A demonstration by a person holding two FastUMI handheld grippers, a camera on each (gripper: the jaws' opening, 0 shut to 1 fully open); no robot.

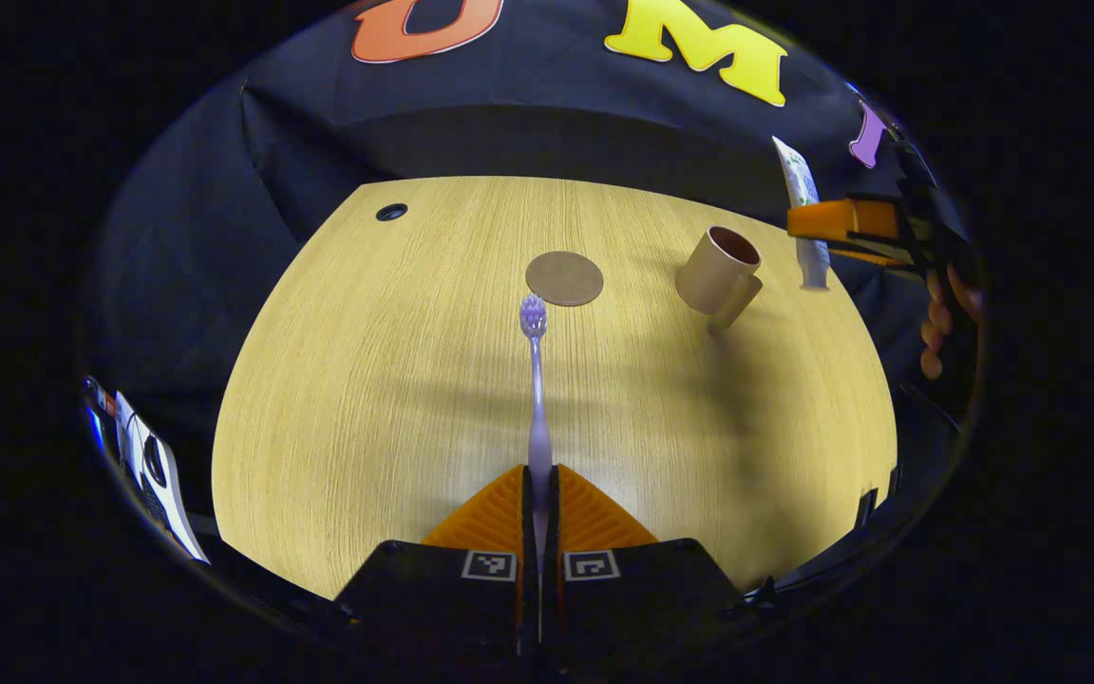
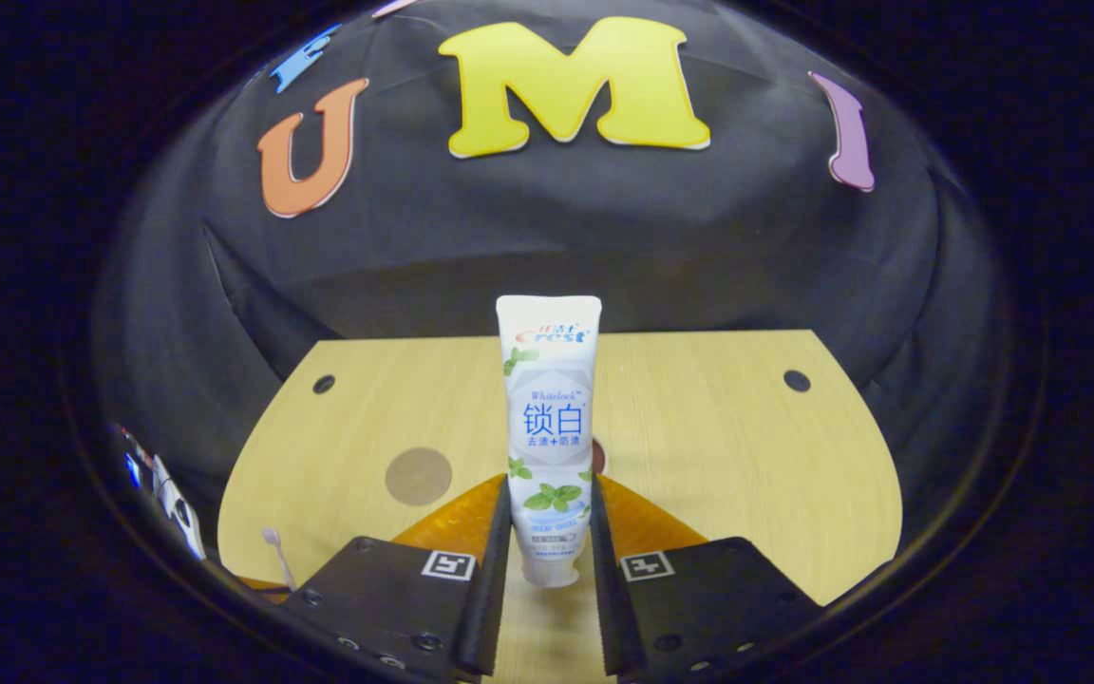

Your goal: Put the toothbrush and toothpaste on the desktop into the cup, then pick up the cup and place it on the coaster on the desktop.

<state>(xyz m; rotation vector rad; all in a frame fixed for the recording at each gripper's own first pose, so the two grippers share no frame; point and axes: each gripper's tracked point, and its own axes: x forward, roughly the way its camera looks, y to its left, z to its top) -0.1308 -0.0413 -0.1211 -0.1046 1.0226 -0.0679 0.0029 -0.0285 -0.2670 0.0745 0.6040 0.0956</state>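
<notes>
In the left gripper view, the left gripper has its jaws clamped on the toothbrush, the handle's end hidden between them and the bristles pointing at the round coaster on the counter. To the right, the cup stands tilted by the lens. Furthest right, the right gripper holds the toothpaste upright between its jaws; the cup is almost wholly hidden behind the tube.
</notes>
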